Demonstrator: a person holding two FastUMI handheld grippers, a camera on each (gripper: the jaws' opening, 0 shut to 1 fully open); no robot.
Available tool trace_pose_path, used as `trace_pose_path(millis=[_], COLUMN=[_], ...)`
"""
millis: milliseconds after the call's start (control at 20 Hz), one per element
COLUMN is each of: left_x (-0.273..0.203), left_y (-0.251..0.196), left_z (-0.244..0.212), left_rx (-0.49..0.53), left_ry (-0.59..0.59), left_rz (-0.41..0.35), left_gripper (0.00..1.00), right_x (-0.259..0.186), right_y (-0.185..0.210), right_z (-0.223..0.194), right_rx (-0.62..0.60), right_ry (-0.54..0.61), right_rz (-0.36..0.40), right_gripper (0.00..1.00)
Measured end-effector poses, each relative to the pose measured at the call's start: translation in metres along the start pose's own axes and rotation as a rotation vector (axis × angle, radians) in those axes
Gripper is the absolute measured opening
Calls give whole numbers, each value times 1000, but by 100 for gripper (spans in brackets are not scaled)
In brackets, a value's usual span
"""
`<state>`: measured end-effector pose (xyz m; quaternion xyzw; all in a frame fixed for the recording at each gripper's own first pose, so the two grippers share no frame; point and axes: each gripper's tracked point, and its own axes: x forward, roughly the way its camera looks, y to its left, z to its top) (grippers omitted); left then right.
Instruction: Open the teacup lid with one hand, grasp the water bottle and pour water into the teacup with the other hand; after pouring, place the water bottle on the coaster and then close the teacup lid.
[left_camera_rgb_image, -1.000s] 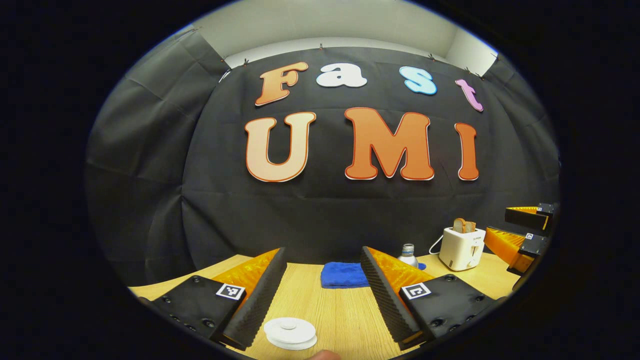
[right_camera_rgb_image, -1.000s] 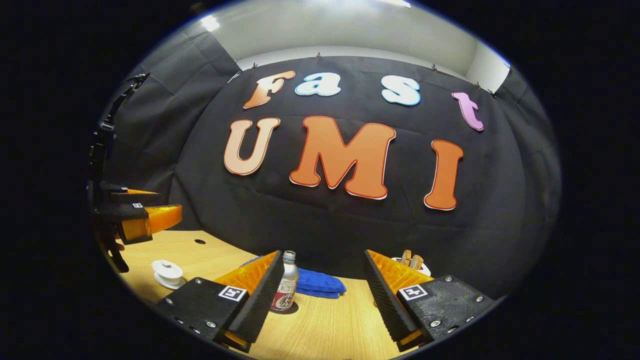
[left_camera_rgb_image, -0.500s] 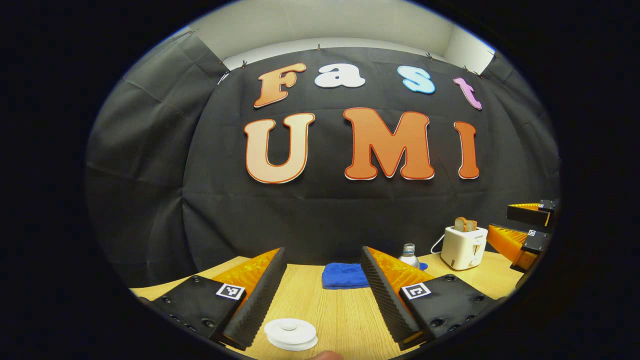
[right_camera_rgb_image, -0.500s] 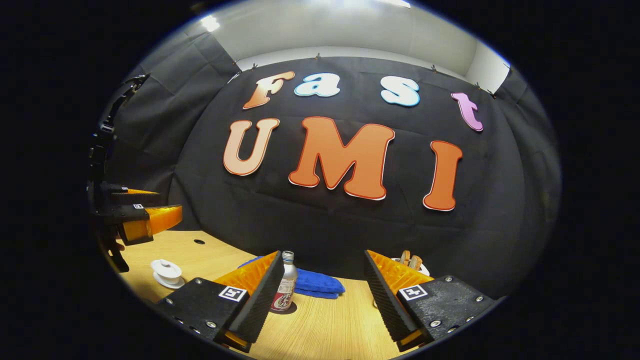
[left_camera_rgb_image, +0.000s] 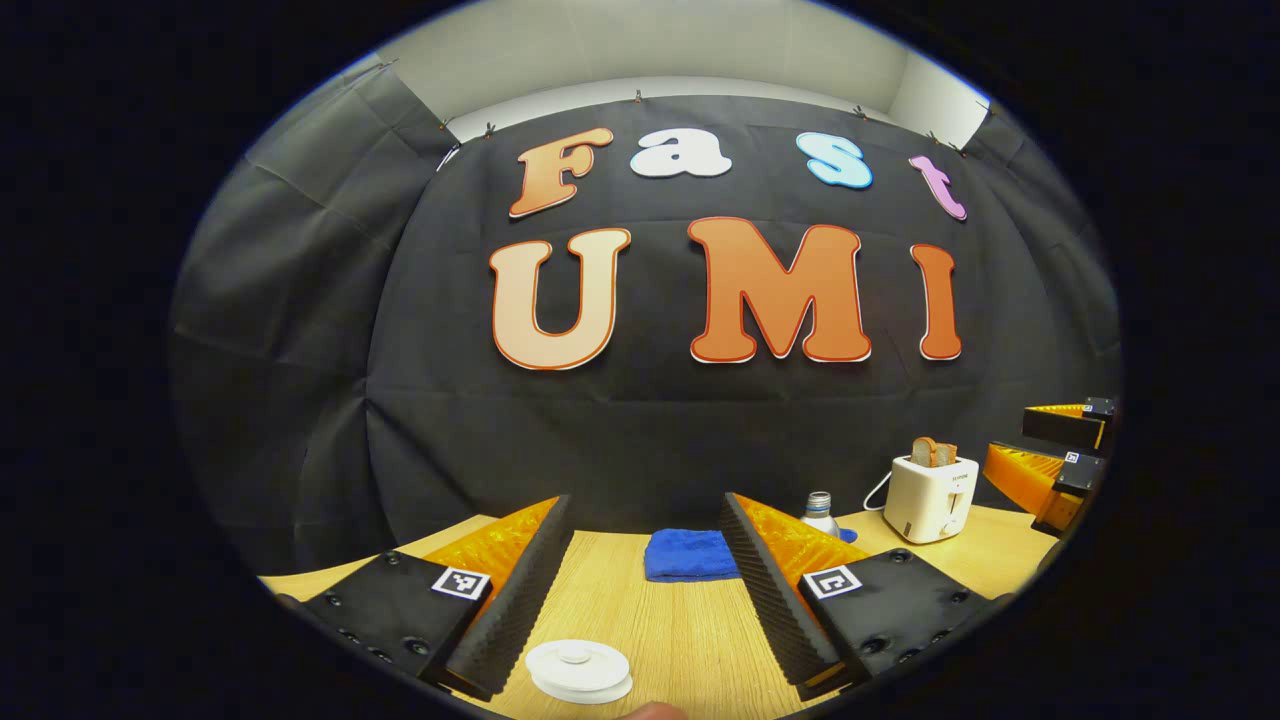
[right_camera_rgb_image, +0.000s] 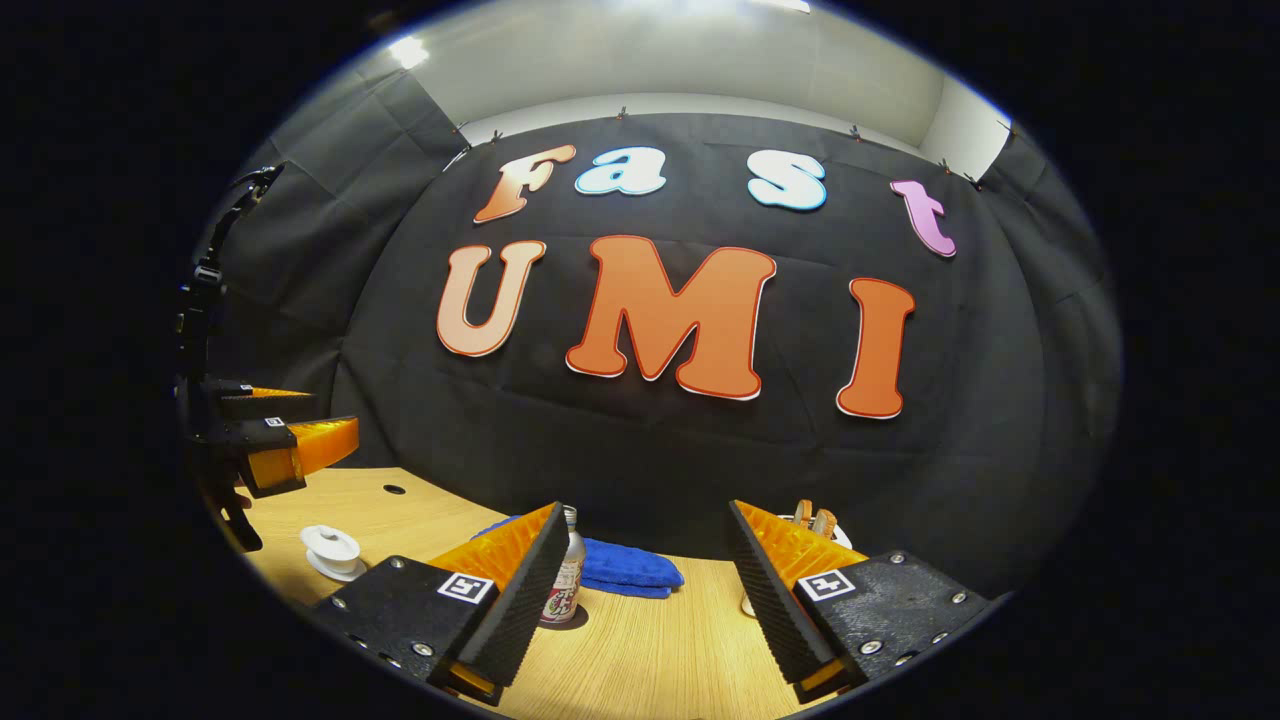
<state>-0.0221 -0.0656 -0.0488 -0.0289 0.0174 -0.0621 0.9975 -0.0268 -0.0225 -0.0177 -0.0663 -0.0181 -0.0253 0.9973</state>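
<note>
Both grippers spread wide above the table, holding nothing.

In the left gripper view, our left gripper (left_camera_rgb_image: 648, 590) hovers released over the wooden table (left_camera_rgb_image: 680, 640), the lidded teacup (left_camera_rgb_image: 579, 669) just below and between its fingers. The bottle (left_camera_rgb_image: 820, 511) stands farther back beside a blue cloth (left_camera_rgb_image: 690, 555), with a toaster (left_camera_rgb_image: 930, 495) to the right. In the right gripper view, our right gripper (right_camera_rgb_image: 648, 590) is also released, and the bottle (right_camera_rgb_image: 565, 580) stands upright just past its left finger, untouched.
</note>
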Motion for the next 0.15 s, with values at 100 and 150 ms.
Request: trace_pose_path(millis=[100,150], left_x=[0,0], left_y=[1,0], left_z=[0,0], left_rx=[3,4], left_ry=[0,-1], left_rz=[6,7], left_gripper=[98,98], right_x=[0,-1], right_y=[-1,-1], right_z=[-1,-2], right_rx=[9,12], right_ry=[7,13], right_rz=[-3,-5], right_gripper=[95,95])
